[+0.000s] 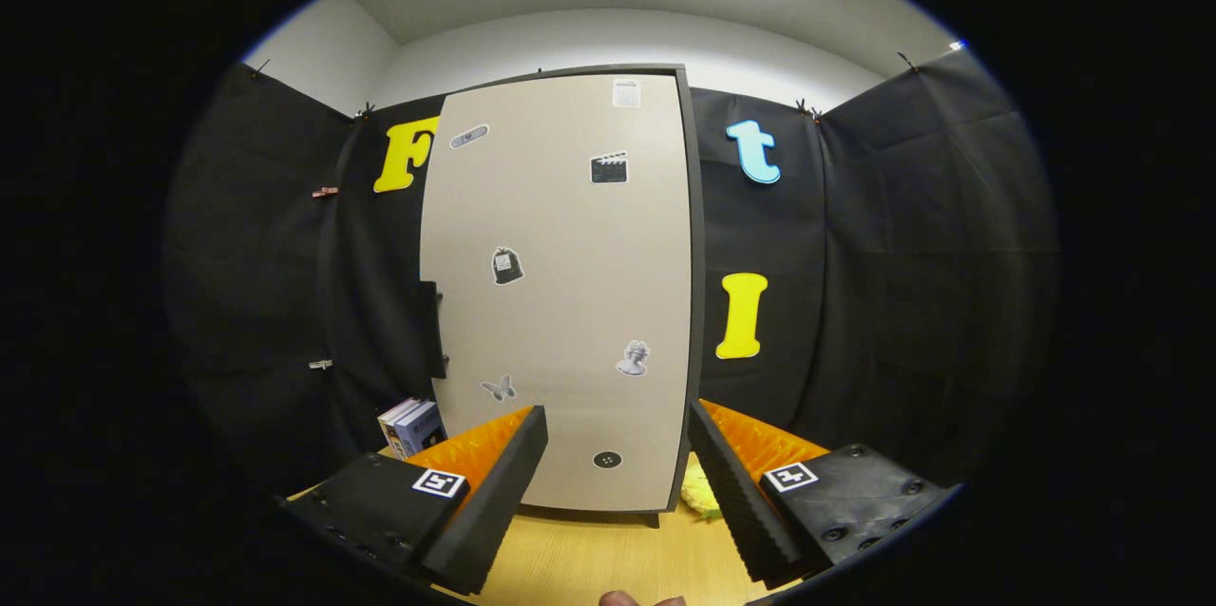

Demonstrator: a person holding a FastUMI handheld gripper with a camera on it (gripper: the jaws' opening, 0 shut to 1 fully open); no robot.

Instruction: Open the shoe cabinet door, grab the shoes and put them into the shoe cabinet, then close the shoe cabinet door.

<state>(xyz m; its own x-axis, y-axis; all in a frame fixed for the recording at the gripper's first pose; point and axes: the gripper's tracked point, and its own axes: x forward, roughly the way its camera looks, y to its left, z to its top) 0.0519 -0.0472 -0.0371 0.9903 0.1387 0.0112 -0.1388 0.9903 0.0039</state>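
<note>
Cabinet [560,283] upright toward the far edge of the desk [579,558], door [570,207] flush shut, dark handle [432,326] on its left edge. Tool [617,454] spread wide, holding nothing, hovering short of the door and aimed at its lower middle, not at the handle. Books [410,426] just left of the cabinet's foot; yellow thing [701,492], perhaps a shoe, at its right foot, too hidden to tell. Bit of a hand [638,599] at the desk's near edge.

Risks, as judged: pushing straight ahead would only press the door tighter or shove the cabinet back. Reaching left for the handle could clip the books. Pinching the handle shallowly could slip once pulled. Swinging the door wide could knock the books.
</note>
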